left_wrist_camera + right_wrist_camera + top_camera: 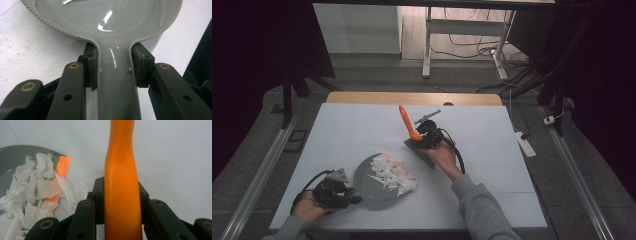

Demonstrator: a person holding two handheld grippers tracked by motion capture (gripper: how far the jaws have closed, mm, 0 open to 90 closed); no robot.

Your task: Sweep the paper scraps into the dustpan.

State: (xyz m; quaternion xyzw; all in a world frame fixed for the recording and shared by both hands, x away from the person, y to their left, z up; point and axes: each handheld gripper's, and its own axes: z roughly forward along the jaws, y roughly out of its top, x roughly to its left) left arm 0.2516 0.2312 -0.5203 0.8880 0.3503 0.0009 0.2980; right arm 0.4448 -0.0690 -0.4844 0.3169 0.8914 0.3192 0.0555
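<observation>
Nearest the person, the left gripper (343, 192) is closed on the handle of a flat grey plastic dustpan (117, 82), one jaw pressed to each side of it, probably to keep the pan from sliding while scraps are pushed in. The glossy pan lies flat on the white table (352, 130), its ribbed rim towards the heap. On its far side sits a pile of torn white paper scraps (392, 175), partly in the pan and partly spilling over its edge. Beyond that, the right gripper (424, 139) clamps the smooth orange handle of a small brush (121, 195), the handle rising up and away, its head down by the scraps, apparently ready to sweep.
</observation>
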